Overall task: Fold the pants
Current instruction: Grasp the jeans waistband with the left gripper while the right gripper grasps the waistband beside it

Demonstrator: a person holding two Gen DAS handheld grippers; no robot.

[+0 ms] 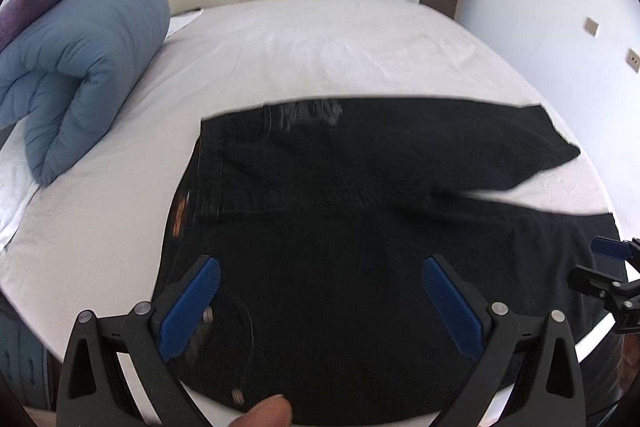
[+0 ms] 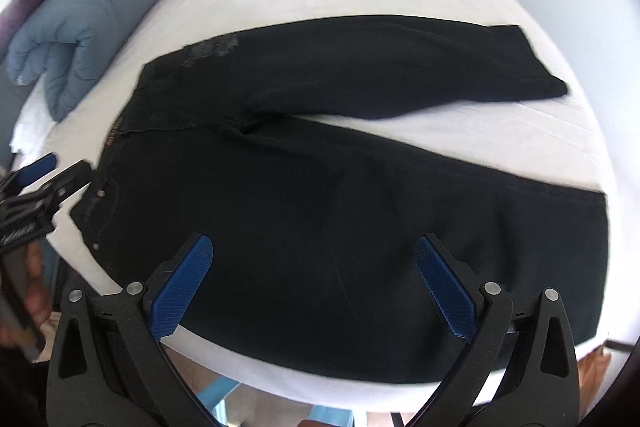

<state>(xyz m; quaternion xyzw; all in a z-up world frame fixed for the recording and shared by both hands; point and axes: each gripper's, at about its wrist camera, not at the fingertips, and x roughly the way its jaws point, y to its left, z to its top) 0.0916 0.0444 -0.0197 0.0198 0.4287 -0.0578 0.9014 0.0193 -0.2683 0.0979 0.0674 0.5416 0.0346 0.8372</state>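
plainly, both tools hover empty over the near edge of the bed; the left gripper [image 1: 320, 307] stands wide apart above the waistband end of the black jeans [image 1: 360, 187], near the rivets, and the right gripper [image 2: 314, 283] is just as wide above the near leg; neither touches cloth. the jeans lie spread flat on the white sheet [image 1: 320, 47], waist to the left, the two legs splayed in a v to the right; the near leg reaches the mattress edge, so a one-layer pinch or uneven lift could drag it off the side. farther off, the far leg [image 2: 400, 67] lies skewed, so a fold may land crooked; the rolled blue duvet [image 1: 80, 67] sits well apart.
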